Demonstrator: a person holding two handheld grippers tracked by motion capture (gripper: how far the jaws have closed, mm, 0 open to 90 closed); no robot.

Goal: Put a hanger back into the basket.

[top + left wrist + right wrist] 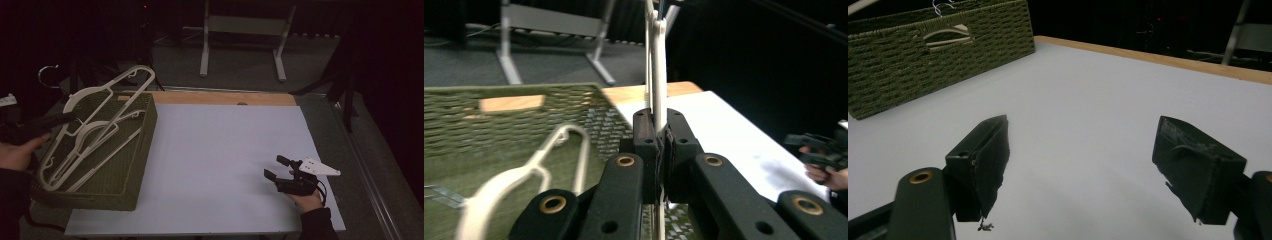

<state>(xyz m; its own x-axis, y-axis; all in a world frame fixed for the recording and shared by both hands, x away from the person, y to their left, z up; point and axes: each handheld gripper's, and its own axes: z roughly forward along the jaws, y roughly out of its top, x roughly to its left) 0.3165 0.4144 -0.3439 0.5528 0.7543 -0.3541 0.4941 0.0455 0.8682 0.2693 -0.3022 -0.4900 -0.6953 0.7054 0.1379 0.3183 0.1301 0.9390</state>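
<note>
A green woven basket (135, 165) stands on the left of the table with several white plastic hangers (107, 95) lying in and across it. My left gripper (71, 118) reaches in over the basket's left rim. In the left gripper view my left gripper (658, 125) is shut on the thin bar of one white hanger (657, 60), which rises straight up between the pads. Another hanger (559, 145) lies in the basket (499, 125) below. My right gripper (274, 167) rests low at the table's right front. Its jaws stand open over the bare table (1083, 135), with the basket (908, 65) far off.
A white sheet (220, 150) covers the table, with a wooden strip (225, 98) along the far edge. A pale metal stand (240, 40) is on the floor behind. A metal hook (47, 75) shows beyond the basket at the left. The right gripper (819, 150) appears far off.
</note>
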